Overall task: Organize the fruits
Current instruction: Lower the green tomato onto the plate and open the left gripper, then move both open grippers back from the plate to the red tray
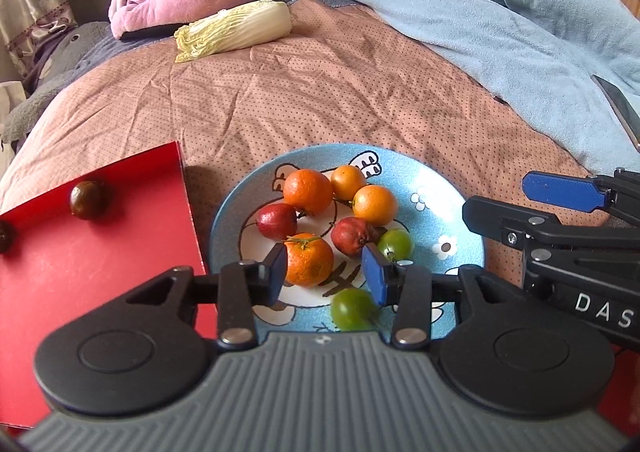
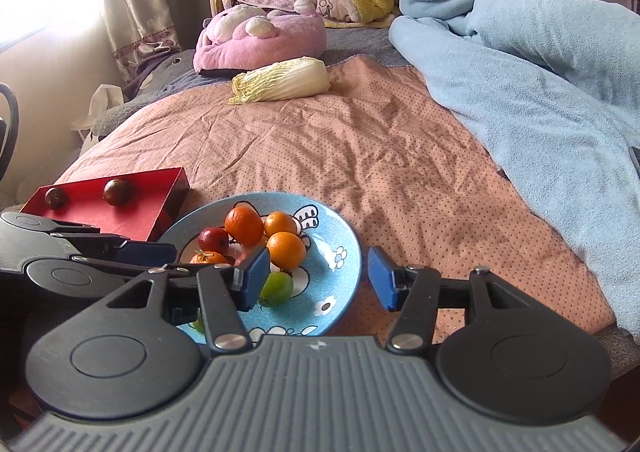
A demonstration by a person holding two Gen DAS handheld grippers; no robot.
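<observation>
Left wrist view: left gripper (image 1: 326, 272) partly open, empty, above round blue cartoon-printed plate (image 1: 460, 219); stemmed orange mandarin (image 1: 309, 260) just beside left blue pad, toward red shallow tray (image 1: 100, 272), slightly off centre between the pads; nearer this hand than the other

Right wrist view: right gripper (image 2: 316, 278) wider open, empty, straddling plate's near rim; round green tomato (image 2: 277, 287) just beside left pad

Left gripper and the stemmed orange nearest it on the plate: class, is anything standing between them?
Nothing visible. The left gripper hangs open over the blue plate, and the stemmed orange lies just beyond its left pad, unobstructed.
</observation>
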